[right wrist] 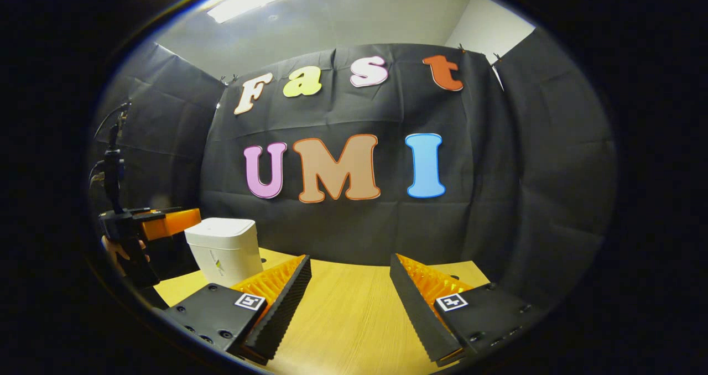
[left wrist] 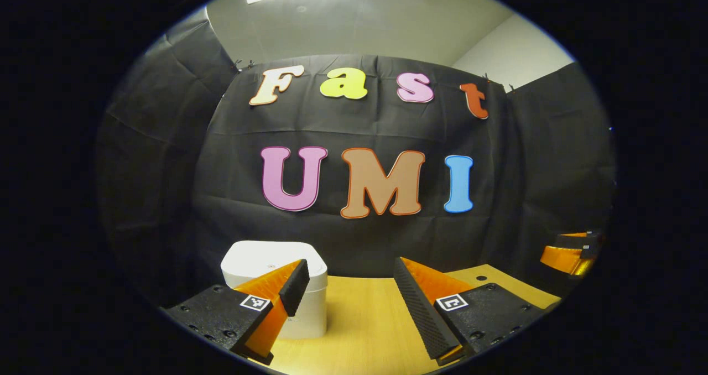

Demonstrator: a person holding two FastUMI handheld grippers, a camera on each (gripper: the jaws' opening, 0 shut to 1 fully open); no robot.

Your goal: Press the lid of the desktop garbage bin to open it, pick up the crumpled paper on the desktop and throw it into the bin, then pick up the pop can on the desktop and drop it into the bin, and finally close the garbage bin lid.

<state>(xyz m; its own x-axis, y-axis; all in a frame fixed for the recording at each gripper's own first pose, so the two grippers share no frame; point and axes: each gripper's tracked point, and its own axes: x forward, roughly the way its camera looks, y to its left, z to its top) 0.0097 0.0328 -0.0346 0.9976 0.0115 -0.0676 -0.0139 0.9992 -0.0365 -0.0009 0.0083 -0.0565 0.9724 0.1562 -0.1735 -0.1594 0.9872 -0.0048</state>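
Note:
A white desktop garbage bin (left wrist: 287, 275) with its lid down stands on the wooden desktop (left wrist: 365, 319) near the back wall, partly behind the left finger in the left gripper view. My left gripper (left wrist: 349, 275) is open and empty, a short way in front of the bin. In the right gripper view the same bin (right wrist: 225, 249) is at the left, and my right gripper (right wrist: 349, 270) is open with nothing between its fingers. The left gripper (right wrist: 149, 225) and the hand holding it appear beside the bin there. The right gripper (left wrist: 572, 250) shows at the right edge of the left gripper view.
The black cloth wall closes off the back of the desktop just behind the bin. Bare wood lies between and ahead of both pairs of fingers. A small dark hole (left wrist: 480, 278) marks the desktop at the right.

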